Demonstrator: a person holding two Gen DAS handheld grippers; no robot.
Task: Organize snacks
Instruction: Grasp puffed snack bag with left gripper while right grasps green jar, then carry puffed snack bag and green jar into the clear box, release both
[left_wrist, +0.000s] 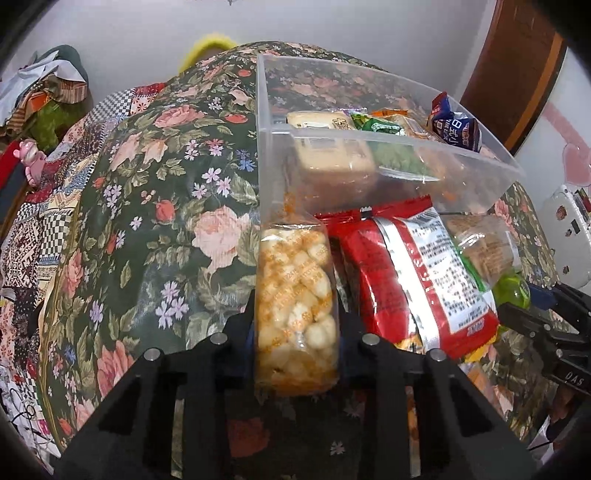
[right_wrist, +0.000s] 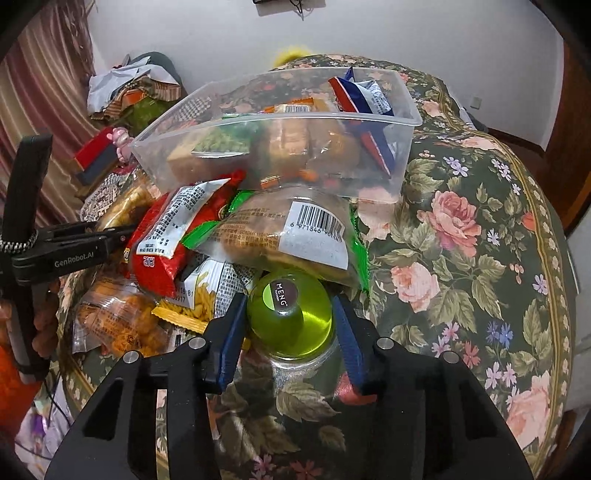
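My left gripper (left_wrist: 297, 332) is shut on a clear bag of pale puffed snacks (left_wrist: 295, 291), which stands upright between its pads just left of the snack pile. My right gripper (right_wrist: 290, 328) is shut on a green jelly cup (right_wrist: 290, 314) with a round dark label, its blue pads (right_wrist: 231, 332) pressing on both sides. A clear plastic bin (left_wrist: 406, 138) (right_wrist: 295, 118) behind the pile holds several packets. Against its near wall lie a red packet (left_wrist: 373, 273) (right_wrist: 162, 251) and a green-edged clear packet (right_wrist: 288, 236) with a barcode.
A floral cloth (left_wrist: 166, 206) (right_wrist: 461, 236) covers the round table, bare to the left of the bin and on the right side. More packets (right_wrist: 118, 321) lie at the pile's left. Heaped fabric (right_wrist: 136, 92) and a pink toy (left_wrist: 31, 158) sit beyond the table edge.
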